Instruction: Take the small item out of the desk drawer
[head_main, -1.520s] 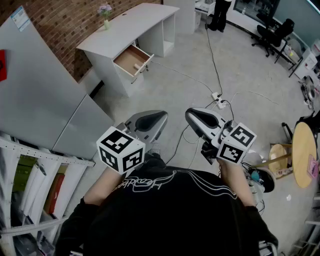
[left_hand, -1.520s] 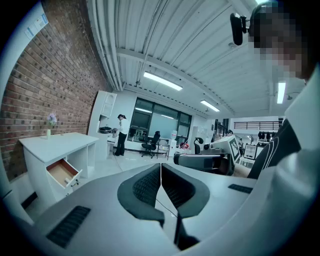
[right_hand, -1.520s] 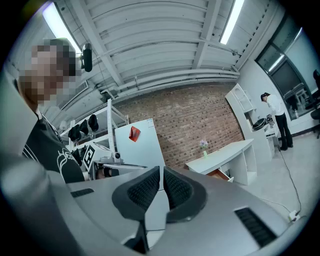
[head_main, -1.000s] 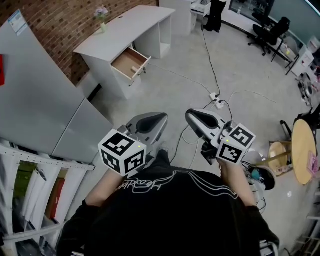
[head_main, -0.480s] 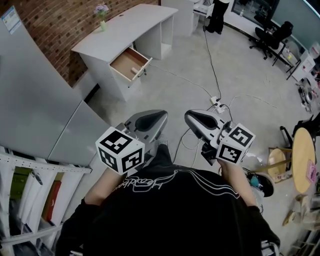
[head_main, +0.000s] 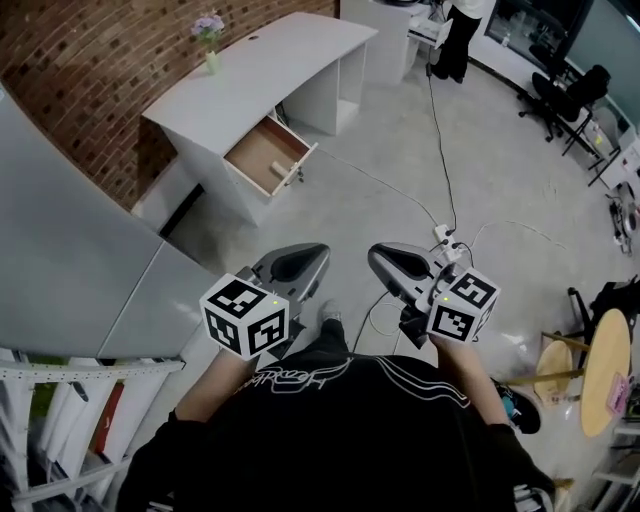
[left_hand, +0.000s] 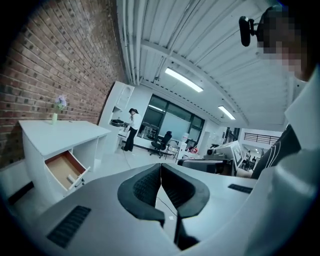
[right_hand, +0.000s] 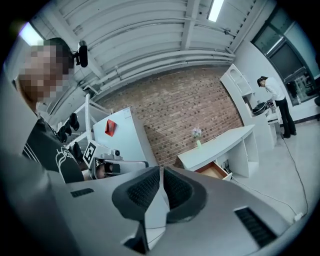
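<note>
A white desk (head_main: 255, 70) stands against the brick wall at the upper middle of the head view. Its wooden drawer (head_main: 268, 155) is pulled open; I cannot make out an item inside from here. The drawer (left_hand: 64, 170) also shows in the left gripper view, and the drawer (right_hand: 211, 171) in the right gripper view. My left gripper (head_main: 312, 252) is held close to my body, far from the desk, shut and empty. My right gripper (head_main: 372, 255) sits beside it, also shut with nothing between its pads.
A small vase of flowers (head_main: 209, 35) stands on the desk. Cables and a power strip (head_main: 441, 236) lie on the floor ahead. A grey panel (head_main: 60, 230) and a rack are on my left, a round wooden table (head_main: 606, 365) on my right. A person (head_main: 462, 35) stands far back.
The view has shifted as I step forward; the desk and open drawer sit lower and nearer in the head view. Both grippers stay shut, close to my body.
</note>
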